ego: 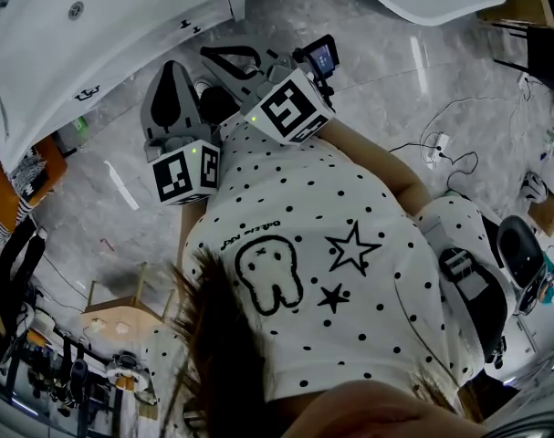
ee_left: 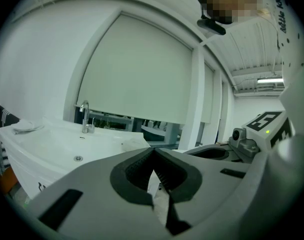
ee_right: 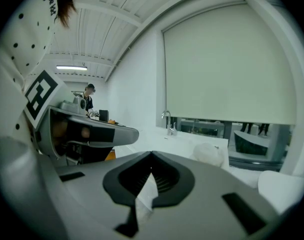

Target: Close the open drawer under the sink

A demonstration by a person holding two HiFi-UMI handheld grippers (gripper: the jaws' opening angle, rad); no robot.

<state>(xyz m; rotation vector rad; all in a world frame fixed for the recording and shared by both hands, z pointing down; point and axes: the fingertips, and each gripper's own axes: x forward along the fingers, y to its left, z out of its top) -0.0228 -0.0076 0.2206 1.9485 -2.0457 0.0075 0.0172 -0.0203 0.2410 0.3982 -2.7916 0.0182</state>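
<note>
Jaws on the left hand-held gripper (ee_left: 153, 151) meet at their ribbed dark tips, fully closed with nothing between them. The right hand-held gripper (ee_right: 152, 156) shows the same: its tips are together and it is empty.

From the head view, both grey tools are held close to the chest of a person in a white, black-dotted shirt with printed stars (ego: 350, 249). The left hand-held gripper (ego: 173, 69) and the right hand-held gripper (ego: 213, 55) lie side by side, each with its black-and-white marker cube nearest the body. Both tips aim toward the upper left, at the white sink basin (ego: 39, 53), and neither touches it.

The white cabinet front under the basin (ego: 140, 57) runs diagonally just below the rim. The drawer belongs there, but I cannot tell whether any part of that front stands out as open. Both hand-held grippers are near this front and apart from it.

In the left gripper view the basin (ee_left: 56, 144) carries a chrome tap (ee_left: 84, 118) at its back edge and a round metal drain (ee_left: 78, 158). A large pale roller blind (ee_left: 141, 69) hangs behind it. The right gripper view shows the same tap (ee_right: 168, 120) and a crumpled white lump (ee_right: 209, 153) on the sink top.

Grey marbled floor (ego: 377, 71) surrounds the person, with a white power strip and black cables (ego: 438, 149) at the right.
</note>
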